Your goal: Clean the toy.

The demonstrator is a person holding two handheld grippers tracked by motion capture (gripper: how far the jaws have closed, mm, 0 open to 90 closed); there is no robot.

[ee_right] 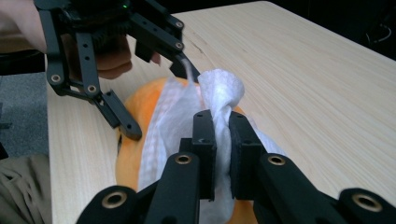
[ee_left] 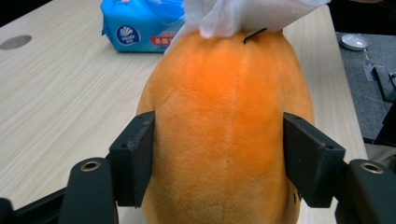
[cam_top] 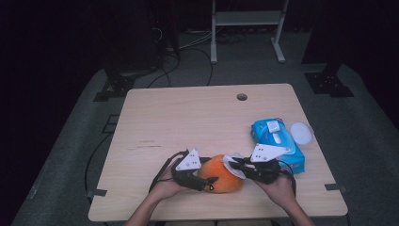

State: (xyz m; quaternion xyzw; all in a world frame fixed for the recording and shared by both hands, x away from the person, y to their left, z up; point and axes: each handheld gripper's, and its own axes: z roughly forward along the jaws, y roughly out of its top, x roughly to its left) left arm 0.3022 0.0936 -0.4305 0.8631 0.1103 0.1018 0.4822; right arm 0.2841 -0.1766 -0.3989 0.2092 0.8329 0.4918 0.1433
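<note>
Both forearms enter from the near edge, hands close together. The left hand-held gripper (cam_top: 210, 180) points toward the right one, its jaws part-open and pressed against the sides of an orange plush toy (ee_left: 224, 126). The right hand-held gripper (cam_top: 234, 162) points leftward, jaws pinched tight on a white wipe (ee_right: 223, 100).

I note open tabletop (cam_top: 188, 117) behind and left of the orange plush toy (cam_top: 221, 176). The blue wipes pack (cam_top: 277, 141) and white lid (cam_top: 301, 133) obstruct my right-hand approach.
</note>
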